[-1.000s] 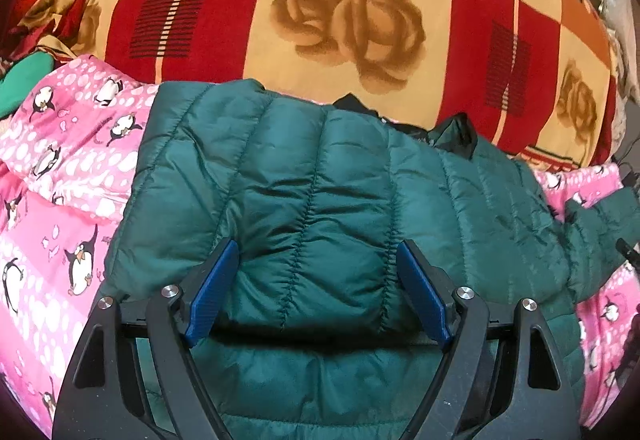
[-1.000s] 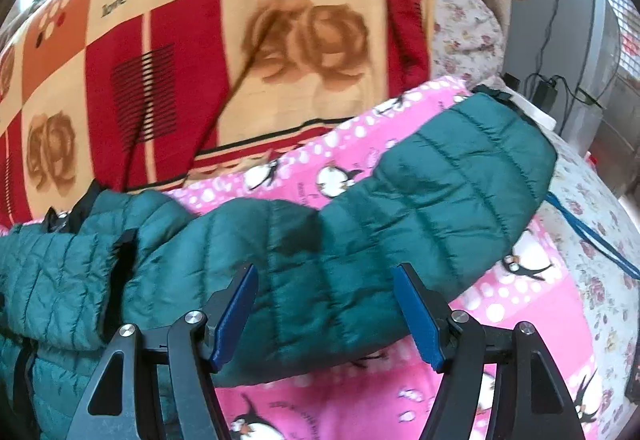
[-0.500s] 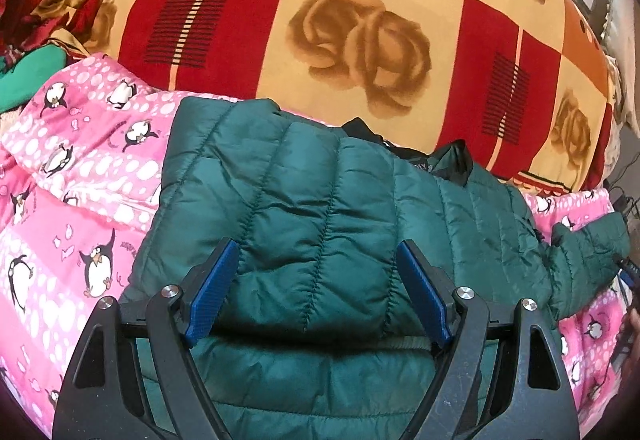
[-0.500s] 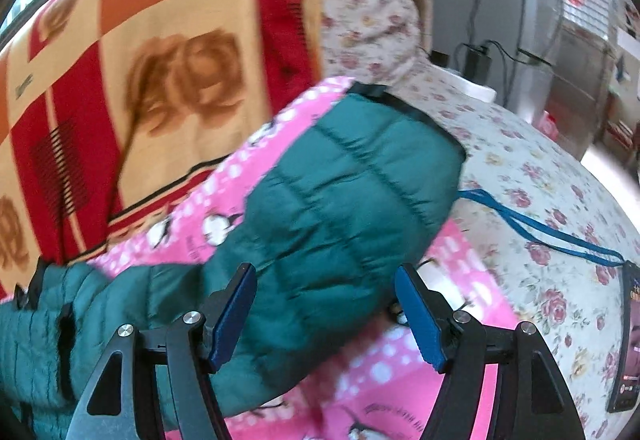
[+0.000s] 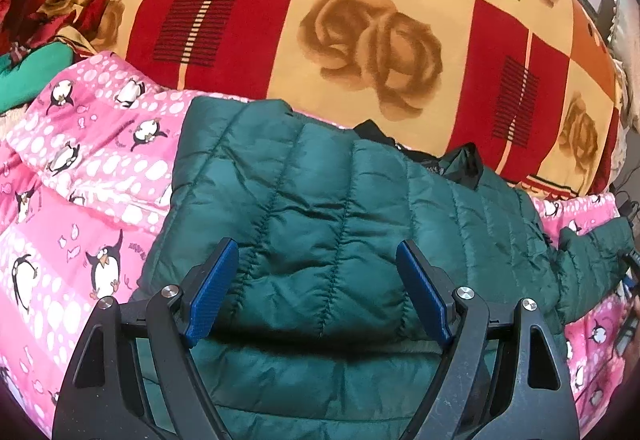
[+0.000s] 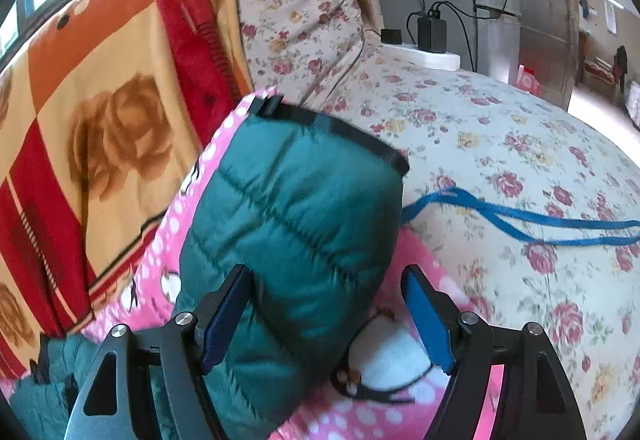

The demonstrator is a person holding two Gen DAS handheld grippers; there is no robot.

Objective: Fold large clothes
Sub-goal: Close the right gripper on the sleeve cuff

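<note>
A dark green quilted puffer jacket (image 5: 328, 216) lies spread on a pink penguin-print quilt (image 5: 76, 200). My left gripper (image 5: 318, 292) is open just above the jacket's body, its blue pads on either side of a puffed section, holding nothing. One sleeve stretches to the right (image 5: 592, 264). In the right wrist view that sleeve (image 6: 296, 224), ending in a black cuff (image 6: 332, 128), runs between the blue pads of my right gripper (image 6: 328, 316). That gripper is open and the sleeve lies under it, not pinched.
A red, orange and cream rose blanket (image 5: 360, 32) is heaped behind the jacket. A floral bedsheet (image 6: 500, 144) spreads to the right with a blue strap (image 6: 520, 218) on it. A power strip with a charger (image 6: 432, 40) sits at the bed's far edge.
The right gripper has travelled right along the sleeve, from near the shoulder to near the cuff. The left gripper has drawn back slightly over the jacket body. Both stayed open.
</note>
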